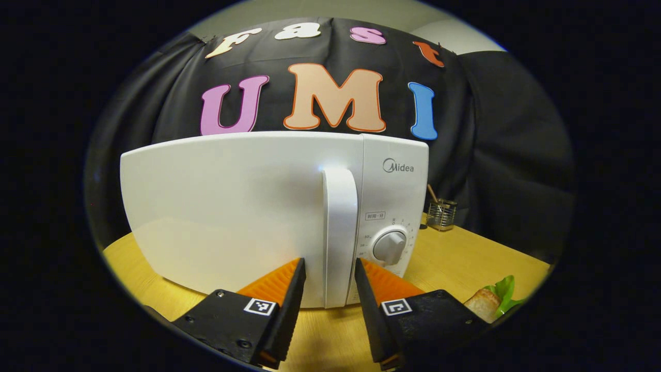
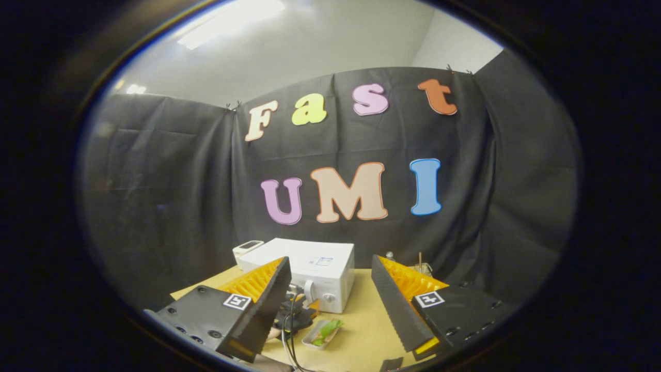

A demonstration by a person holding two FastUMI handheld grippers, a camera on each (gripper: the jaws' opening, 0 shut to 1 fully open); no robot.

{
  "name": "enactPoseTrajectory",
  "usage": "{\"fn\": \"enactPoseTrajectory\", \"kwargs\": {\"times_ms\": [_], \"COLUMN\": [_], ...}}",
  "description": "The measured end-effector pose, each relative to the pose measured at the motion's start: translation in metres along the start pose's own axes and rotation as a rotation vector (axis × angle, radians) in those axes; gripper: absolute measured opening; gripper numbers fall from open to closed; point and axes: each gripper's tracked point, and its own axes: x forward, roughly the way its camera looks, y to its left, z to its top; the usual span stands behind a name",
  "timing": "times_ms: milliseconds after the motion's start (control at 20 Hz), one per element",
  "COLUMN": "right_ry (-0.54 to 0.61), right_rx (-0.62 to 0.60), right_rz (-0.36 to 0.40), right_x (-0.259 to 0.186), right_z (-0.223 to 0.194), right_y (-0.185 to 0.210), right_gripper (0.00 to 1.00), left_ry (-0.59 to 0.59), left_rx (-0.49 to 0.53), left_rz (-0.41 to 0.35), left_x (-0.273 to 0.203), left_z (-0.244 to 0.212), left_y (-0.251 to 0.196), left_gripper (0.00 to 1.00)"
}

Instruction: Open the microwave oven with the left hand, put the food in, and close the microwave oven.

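- Left gripper view: my left gripper (image 1: pixel 329 268) has its jaws apart, one finger on each side of the white microwave oven (image 1: pixel 242 206) door handle (image 1: pixel 340 232), not squeezing it.
- The door is closed.
- The food (image 1: pixel 490 299), bread with a green leaf, sits near the right edge of the wooden table (image 1: pixel 465 258).
- Right gripper view: my right gripper (image 2: pixel 330 289) hangs high, jaws wide and holding nothing.
- Far below, the food plate (image 2: pixel 323 333) lies in front of the microwave oven.

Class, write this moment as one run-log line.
microwave door: shut | left gripper: open, fingers either side of the door handle | right gripper: open, held back | food: on table
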Motion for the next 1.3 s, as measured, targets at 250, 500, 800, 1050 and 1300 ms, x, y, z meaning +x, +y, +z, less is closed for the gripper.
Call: {"fn": "enactPoseTrajectory", "kwargs": {"times_ms": [250,500,800,1050,1300], "right_ry": [0.014,0.043,0.040,0.047,0.023], "right_rx": [0.003,0.036,0.048,0.043,0.053], "right_rz": [-0.002,0.001,-0.012,-0.031,-0.046], "right_x": [0.004,0.008,0.006,0.000,-0.002], "right_z": [-0.008,-0.019,-0.021,-0.026,-0.021], "right_y": [-0.001,-0.006,-0.014,-0.021,-0.029], "right_gripper": [0.94,0.94,0.98,0.98,0.98], "left_ry": [0.008,0.006,-0.015,-0.019,-0.023], "left_rx": [0.011,0.001,-0.025,-0.028,-0.034], "left_rz": [0.026,0.024,0.033,0.042,0.048], "left_x": [0.001,0.001,0.000,-0.002,-0.002], "left_z": [-0.002,-0.002,-0.002,-0.002,-0.002], "left_y": [0.006,0.000,0.000,0.000,0.000], "left_gripper": [0.51,0.27,0.22,0.17,0.17]}}
